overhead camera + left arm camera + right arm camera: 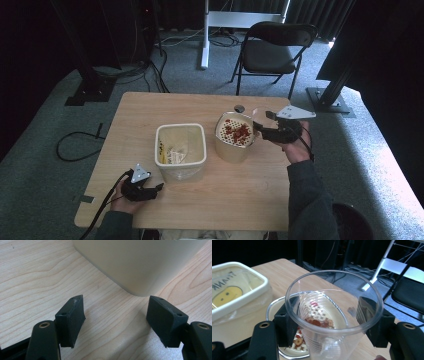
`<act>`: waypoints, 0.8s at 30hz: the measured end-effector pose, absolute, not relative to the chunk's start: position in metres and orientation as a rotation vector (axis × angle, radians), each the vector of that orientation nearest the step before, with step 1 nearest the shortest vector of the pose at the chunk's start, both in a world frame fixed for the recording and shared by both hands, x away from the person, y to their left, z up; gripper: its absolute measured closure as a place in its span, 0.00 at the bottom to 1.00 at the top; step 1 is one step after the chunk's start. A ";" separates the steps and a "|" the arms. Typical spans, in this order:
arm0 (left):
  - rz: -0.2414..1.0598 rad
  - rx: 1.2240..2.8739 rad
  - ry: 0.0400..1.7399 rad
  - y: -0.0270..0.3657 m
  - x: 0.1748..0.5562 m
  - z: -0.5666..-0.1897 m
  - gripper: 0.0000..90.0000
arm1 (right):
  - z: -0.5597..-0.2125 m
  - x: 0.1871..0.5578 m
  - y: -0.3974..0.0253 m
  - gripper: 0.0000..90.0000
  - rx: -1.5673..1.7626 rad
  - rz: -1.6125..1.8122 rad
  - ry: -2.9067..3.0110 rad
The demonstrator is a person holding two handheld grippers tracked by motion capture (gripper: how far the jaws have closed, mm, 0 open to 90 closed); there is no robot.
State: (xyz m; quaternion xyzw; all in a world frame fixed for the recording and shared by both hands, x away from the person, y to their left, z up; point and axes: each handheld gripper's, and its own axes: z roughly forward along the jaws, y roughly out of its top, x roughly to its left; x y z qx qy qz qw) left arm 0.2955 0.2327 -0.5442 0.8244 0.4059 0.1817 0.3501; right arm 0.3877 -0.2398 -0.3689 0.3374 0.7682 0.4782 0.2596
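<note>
Although much of the pouring looks done, judging by how things lie, worth reading from the biggest thing down. Broad wooden table [240,200], bearing two containers side by side near its middle. Left of the pair: a cream rectangular bin [180,151] lined with a clear bag [229,290], a smiley print showing through it in the right gripper view. Just right of it, and apart from it: a round cream tub with a perforated strainer insert [235,132], red bits heaped on the holes.

Clamped between the jaws of the right gripper [267,131]: a clear plastic cup [332,312], tipped on its side with its mouth toward the camera, held at the strainer's right rim. Jaws pressed on both walls of the cup. Seen through the cup wall, reddish pieces, probably those on the strainer below rather than anything left inside; hard to tell for certain.

Resting low at the table's near left edge: the left gripper [152,190], jaws wide apart and empty, aimed at the bin's lower corner without touching it.

Judged state: contents seemingly emptied onto the strainer; left to do, righting the cup and setting it down or away.
</note>
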 end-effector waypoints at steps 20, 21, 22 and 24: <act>0.470 2.132 1.054 0.232 0.295 -0.544 0.35 | -0.369 0.376 -0.213 0.39 0.838 1.418 2.142; 0.470 2.132 1.054 0.232 0.295 -0.544 0.35 | -0.368 0.376 -0.211 0.39 0.835 1.421 2.147; 0.470 2.132 1.054 0.232 0.295 -0.544 0.35 | -0.368 0.375 -0.210 0.39 0.829 1.428 2.152; 0.470 2.131 1.054 0.232 0.295 -0.544 0.35 | -0.368 0.374 -0.207 0.39 0.821 1.438 2.160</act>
